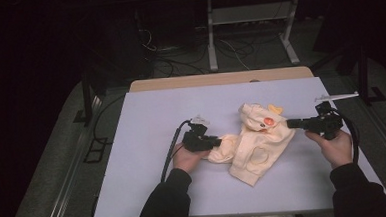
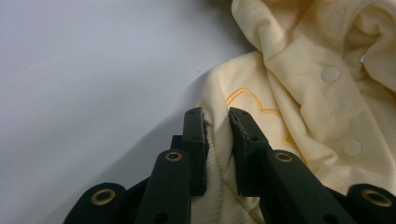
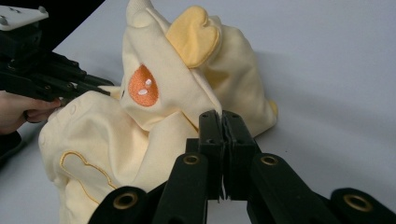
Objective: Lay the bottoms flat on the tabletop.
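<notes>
Two tools, left tool point(image 2: 217, 122) pinching garment point(image 1: 255, 145) edge, right tool point(image 3: 223, 122) closed beside it.

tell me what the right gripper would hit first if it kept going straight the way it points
The right gripper, jaws pressed together, already sits at the yellow baby garment; going on, it would likely push into the hood fold first.

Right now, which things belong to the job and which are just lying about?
In use:
garment
left claw, jaws around its ribbed edge
right claw, shut at its cloth

Lying about:
cables on the floor
metal stand behind the table
</notes>
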Tool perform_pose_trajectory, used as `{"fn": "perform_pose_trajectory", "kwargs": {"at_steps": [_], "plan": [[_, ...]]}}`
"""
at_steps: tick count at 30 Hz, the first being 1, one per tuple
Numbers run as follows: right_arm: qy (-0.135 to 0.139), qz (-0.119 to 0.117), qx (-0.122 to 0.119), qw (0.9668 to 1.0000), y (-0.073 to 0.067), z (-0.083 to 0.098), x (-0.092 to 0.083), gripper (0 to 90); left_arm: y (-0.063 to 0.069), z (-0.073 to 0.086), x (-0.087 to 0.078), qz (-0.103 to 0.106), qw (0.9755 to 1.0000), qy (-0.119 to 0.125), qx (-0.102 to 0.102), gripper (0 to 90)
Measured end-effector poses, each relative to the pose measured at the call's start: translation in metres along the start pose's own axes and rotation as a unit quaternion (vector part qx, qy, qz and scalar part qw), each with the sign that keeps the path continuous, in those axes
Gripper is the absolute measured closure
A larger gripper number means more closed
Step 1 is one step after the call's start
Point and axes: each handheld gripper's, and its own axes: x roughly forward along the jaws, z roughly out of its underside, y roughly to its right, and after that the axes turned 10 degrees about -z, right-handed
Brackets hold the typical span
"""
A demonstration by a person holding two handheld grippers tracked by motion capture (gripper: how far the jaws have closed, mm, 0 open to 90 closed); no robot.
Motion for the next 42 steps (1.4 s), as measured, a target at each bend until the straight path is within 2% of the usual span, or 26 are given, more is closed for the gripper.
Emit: {"fn": "perform_pose_trajectory", "kwargs": {"at_steps": [2, 5, 8, 10, 12, 17, 21, 22, 24, 27, 30, 35, 39, 42], "plan": [[-0.001, 0.001, 0.002, 1.0, 0.001, 0.001, 0.0, 86.3, 0.0, -0.001, -0.002, -0.001, 1.0, 0.006, 0.0, 76.1], [-0.001, 0.001, 0.003, 1.0, 0.002, 0.002, 0.001, 86.2, 0.002, -0.002, -0.005, -0.006, 0.9999, 0.006, 0.014, 76.1], [0.0, 0.001, 0.007, 1.0, 0.003, 0.003, 0.001, 86.3, 0.004, -0.006, -0.011, -0.01, 0.9996, 0.018, 0.018, 76.2], [0.002, 0.001, 0.004, 1.0, 0.002, 0.002, 0.002, 86.2, 0.004, -0.009, -0.018, -0.028, 0.9989, 0.023, 0.03, 76.2], [0.003, 0.002, 0.001, 1.0, 0.001, 0.002, 0.003, 86.3, 0.001, -0.011, -0.023, -0.04, 0.9984, 0.025, 0.03, 76.3], [0.011, -0.007, 0.004, 0.9999, -0.001, 0.0, 0.011, 86.2, -0.014, -0.012, -0.043, -0.063, 0.9972, 0.04, 0.008, 76.5], [0.016, -0.01, 0.008, 0.9998, -0.002, -0.004, 0.024, 86.3, -0.034, -0.007, -0.059, -0.06, 0.9955, 0.062, -0.039, 76.5], [0.013, -0.008, 0.004, 0.9999, -0.003, -0.006, 0.028, 86.2, -0.04, -0.004, -0.064, -0.067, 0.9942, 0.066, -0.052, 76.5], [0.005, -0.007, -0.006, 0.9999, -0.005, -0.01, 0.038, 86.3, -0.049, 0.001, -0.072, -0.078, 0.9929, 0.067, -0.06, 76.5], [-0.005, -0.004, -0.017, 0.9998, -0.01, -0.016, 0.048, 86.2, -0.054, 0.005, -0.079, -0.085, 0.9921, 0.067, -0.063, 76.5], [-0.002, -0.005, -0.027, 0.9996, -0.015, -0.023, 0.053, 86.3, -0.055, 0.006, -0.087, -0.093, 0.991, 0.075, -0.06, 76.5], [0.005, -0.006, -0.028, 0.9996, -0.015, -0.031, 0.059, 86.3, -0.057, 0.001, -0.099, -0.102, 0.9881, 0.093, -0.068, 76.6], [0.015, -0.012, -0.021, 0.9996, -0.012, -0.035, 0.063, 86.3, -0.057, -0.005, -0.11, -0.118, 0.9859, 0.103, -0.059, 76.6], [0.022, -0.016, -0.016, 0.9995, -0.011, -0.037, 0.064, 86.3, -0.058, -0.007, -0.122, -0.121, 0.9831, 0.123, -0.062, 76.6]]}}
